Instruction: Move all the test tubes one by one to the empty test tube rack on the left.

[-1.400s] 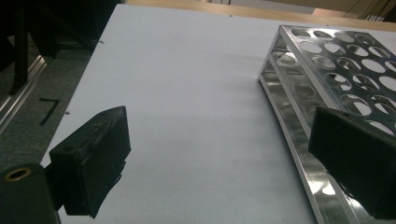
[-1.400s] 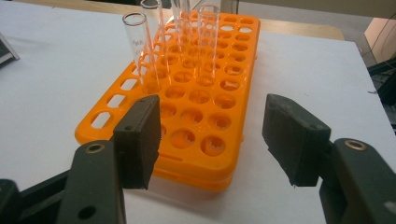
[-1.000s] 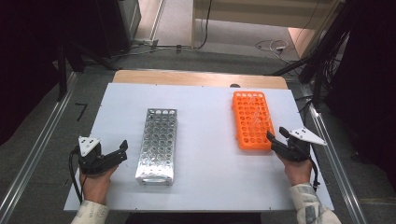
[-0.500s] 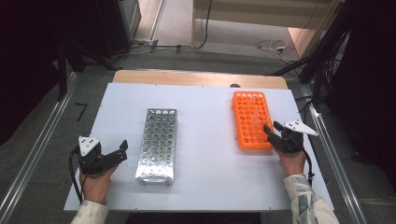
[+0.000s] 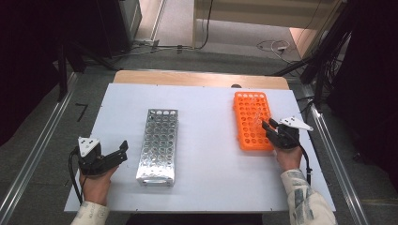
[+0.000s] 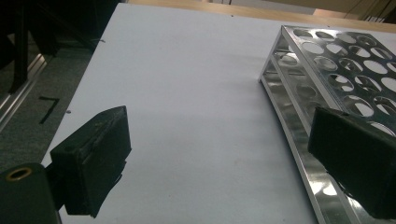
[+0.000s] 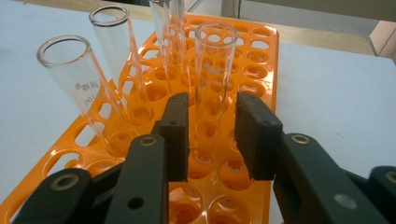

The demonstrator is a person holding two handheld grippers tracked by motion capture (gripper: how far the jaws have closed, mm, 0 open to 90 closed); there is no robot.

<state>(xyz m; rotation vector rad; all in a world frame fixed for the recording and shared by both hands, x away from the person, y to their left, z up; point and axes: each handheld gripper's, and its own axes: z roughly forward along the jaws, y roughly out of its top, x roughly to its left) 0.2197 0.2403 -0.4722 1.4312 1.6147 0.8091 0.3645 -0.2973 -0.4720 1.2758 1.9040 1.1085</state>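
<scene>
Jaws of right gripper (image 7: 212, 135) have just been closing round glass tube (image 7: 212, 79) in orange rack (image 5: 252, 121), 3 o'clock on counter (image 5: 206, 140), not yet pinching; pickup likely imminent. Left gripper (image 6: 224, 154) gapes wide, idle.

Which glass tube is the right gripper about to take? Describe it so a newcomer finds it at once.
Find the orange rack on the table's right side. Four clear glass tubes stand in it near the right gripper. The target tube is the one standing between the closing jaws, not yet visibly pinched; the others are left of it.

A lab test bay: a white bench (image 5: 206, 117) between metal rails (image 5: 33, 154), an orange tube rack (image 5: 252, 121) at two o'clock, cables (image 5: 206, 28) at twelve.
</scene>
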